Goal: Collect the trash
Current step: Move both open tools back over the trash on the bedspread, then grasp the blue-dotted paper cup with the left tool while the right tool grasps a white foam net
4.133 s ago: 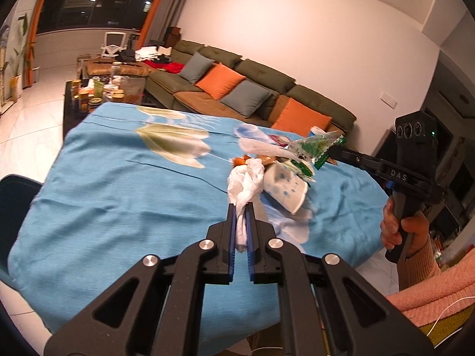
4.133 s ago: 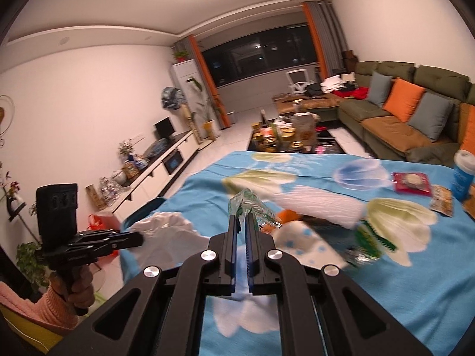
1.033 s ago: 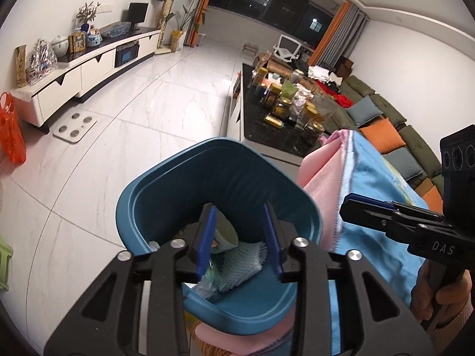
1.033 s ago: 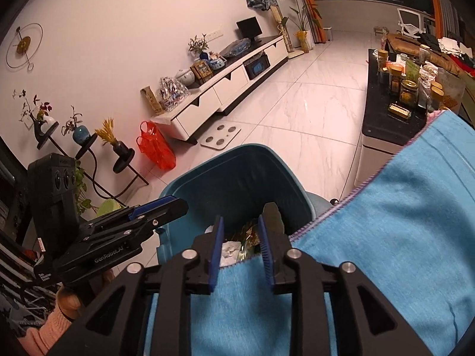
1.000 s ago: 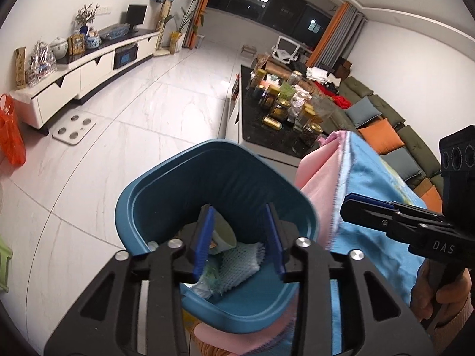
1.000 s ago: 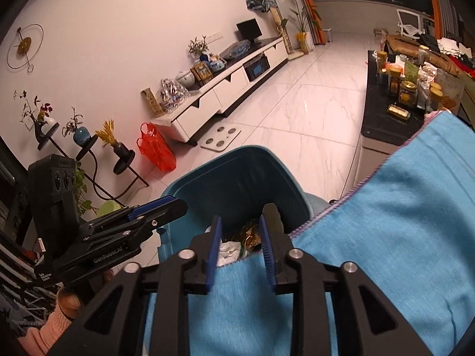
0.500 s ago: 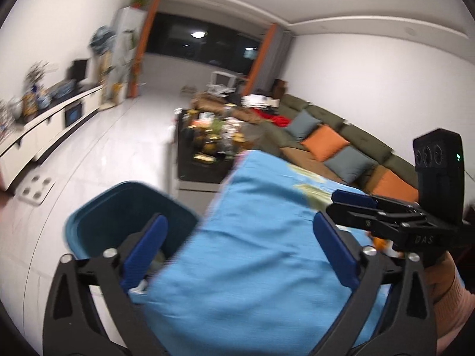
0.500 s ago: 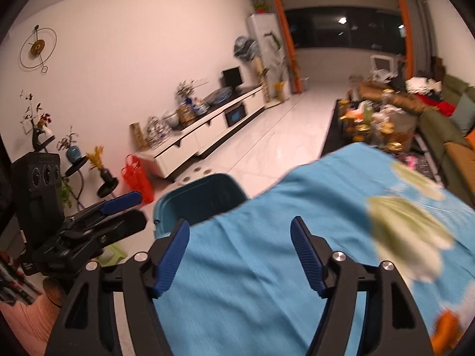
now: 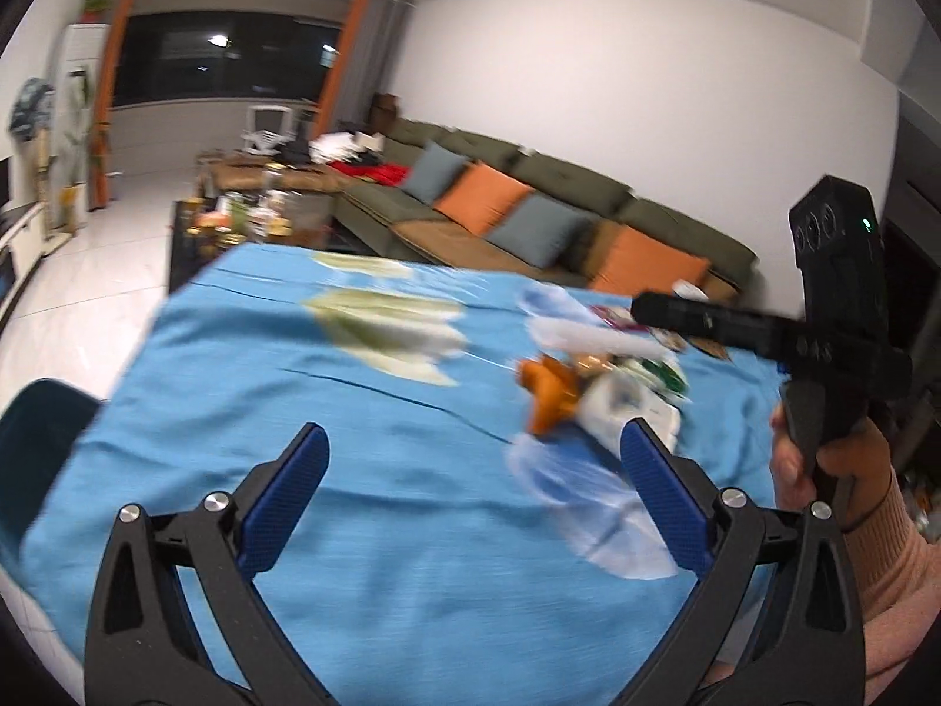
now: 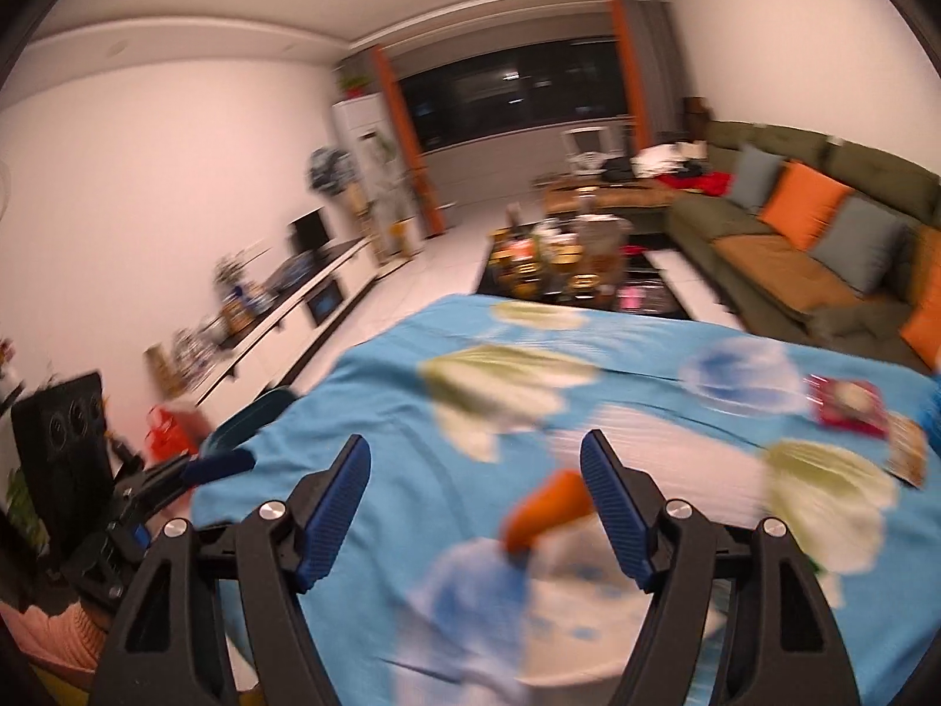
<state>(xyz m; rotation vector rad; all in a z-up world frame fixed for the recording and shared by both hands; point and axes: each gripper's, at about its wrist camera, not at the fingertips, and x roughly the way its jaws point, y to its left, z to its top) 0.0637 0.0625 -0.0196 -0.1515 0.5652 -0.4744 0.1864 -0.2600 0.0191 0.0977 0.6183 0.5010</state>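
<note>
Both tongs have swung from the bin [image 9: 41, 435] back over the tabletop [image 9: 364, 459], left tongs [image 9: 470, 494] wide open and empty, right tongs [image 10: 476, 506] open, empty; remaining trash [image 9: 594, 388] lies just ahead

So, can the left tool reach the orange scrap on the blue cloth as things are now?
Probably yes. The left tool is open and empty, and the orange scrap lies ahead, right of its line, with only bare blue cloth between. The right tool hangs farther back.

Right gripper [image 10: 475, 470]: we see jaws apart, nothing between them.
Orange scrap [image 10: 544, 507]: blurred, on blue tablecloth [image 10: 400, 412].
</note>
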